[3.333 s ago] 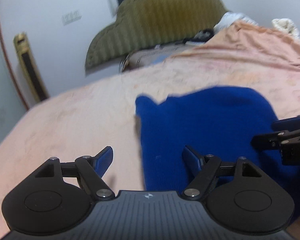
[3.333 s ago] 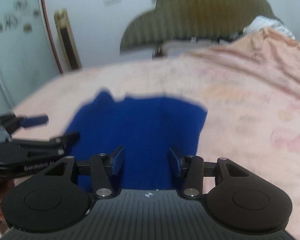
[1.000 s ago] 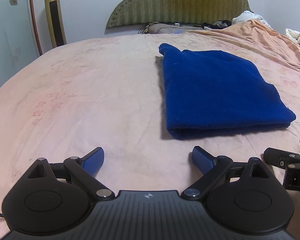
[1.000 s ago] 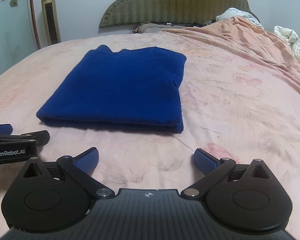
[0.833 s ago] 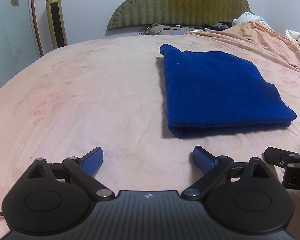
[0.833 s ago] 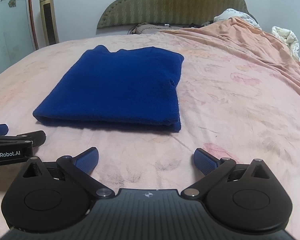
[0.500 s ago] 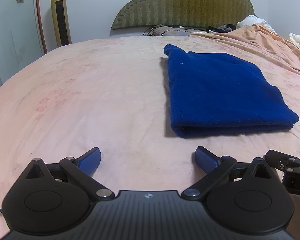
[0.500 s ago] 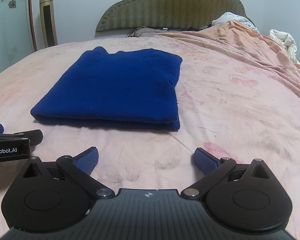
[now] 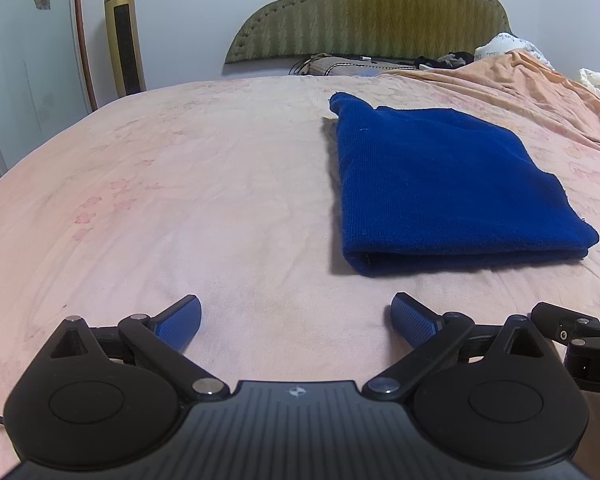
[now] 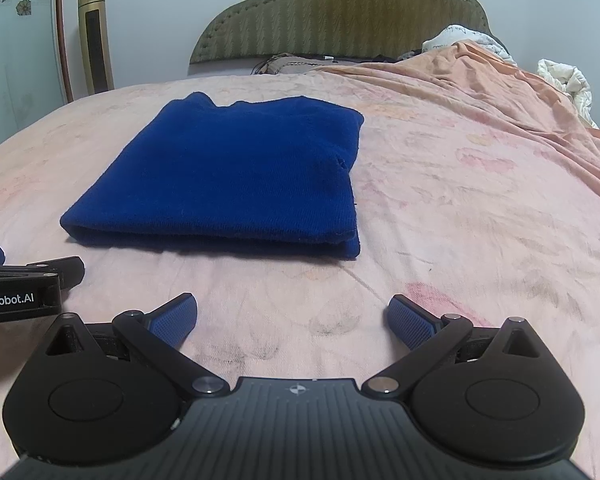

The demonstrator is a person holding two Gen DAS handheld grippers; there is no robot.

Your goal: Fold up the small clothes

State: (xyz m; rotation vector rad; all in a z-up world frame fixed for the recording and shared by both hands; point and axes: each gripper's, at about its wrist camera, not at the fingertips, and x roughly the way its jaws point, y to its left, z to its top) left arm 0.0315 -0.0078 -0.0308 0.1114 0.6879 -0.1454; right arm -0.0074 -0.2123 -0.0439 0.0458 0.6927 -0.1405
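blue garment (image 10: 236,176) folded flat on bed, ahead of both grippers, apart | left gripper (image 9: 296,320) jaws wide, empty | right gripper (image 10: 292,316) jaws wide, empty | pink sheet (image 9: 160,200) | green headboard (image 10: 332,12), white wall

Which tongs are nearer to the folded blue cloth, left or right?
Right. The right tongs sit open almost straight before the blue cloth. The left tongs, also open, sit off to its left side, facing bare bedsheet.
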